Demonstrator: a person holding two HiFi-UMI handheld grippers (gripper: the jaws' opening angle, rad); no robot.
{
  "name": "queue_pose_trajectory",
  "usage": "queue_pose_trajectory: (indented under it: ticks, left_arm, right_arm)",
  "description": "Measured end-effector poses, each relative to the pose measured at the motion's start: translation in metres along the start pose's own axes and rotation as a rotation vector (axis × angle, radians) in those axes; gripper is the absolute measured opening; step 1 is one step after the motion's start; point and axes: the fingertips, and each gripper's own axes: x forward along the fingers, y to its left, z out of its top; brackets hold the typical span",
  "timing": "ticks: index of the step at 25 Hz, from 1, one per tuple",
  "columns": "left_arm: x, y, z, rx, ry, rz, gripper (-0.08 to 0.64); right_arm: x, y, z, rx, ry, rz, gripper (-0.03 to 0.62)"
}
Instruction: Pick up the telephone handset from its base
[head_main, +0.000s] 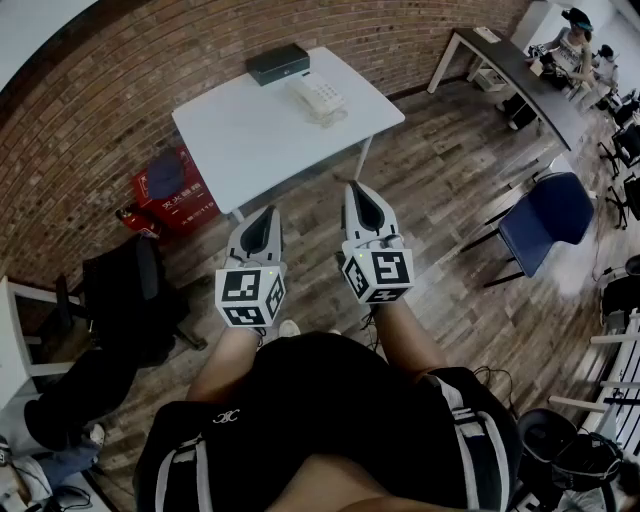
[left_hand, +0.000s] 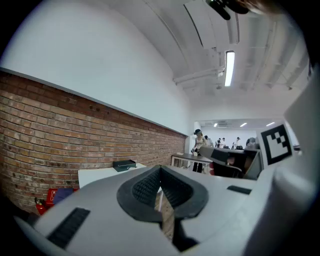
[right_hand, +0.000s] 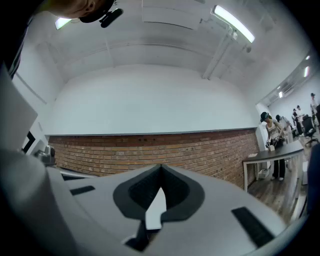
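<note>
Approach step, no reach begun: both grippers empty, phone well ahead.

Left gripper (head_main: 268, 213) and right gripper (head_main: 357, 189) are held side by side, jaws closed tip to tip with nothing between. The phone (head_main: 318, 96) sits near the far edge of the bench (head_main: 250, 135), just beside a dark box (head_main: 278, 62); the handset appears to be on its base but is too small to confirm. Next: walk up, open one gripper, line it across the handset. No container is in play.
</note>
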Motion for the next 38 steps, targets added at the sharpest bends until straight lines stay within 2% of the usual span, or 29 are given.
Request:
queue_pose_trajectory:
  ticks: [10, 26, 38]
  left_arm:
    - [0.003, 0.015, 0.004, -0.015, -0.011, -0.029, 0.002]
    - [0.001, 0.060, -0.003, -0.015, -0.009, -0.116, 0.002]
    - [0.035, 0.078, 0.005, 0.027, -0.038, -0.106, 0.002]
  right_arm:
    - [0.009, 0.019, 0.001, 0.041, -0.015, 0.019, -0.002]
    - [0.032, 0.073, -0.015, 0.007, -0.013, 0.015, -0.002]
    - [0.071, 0.057, -0.024, -0.002, -0.019, 0.030, -0.002]
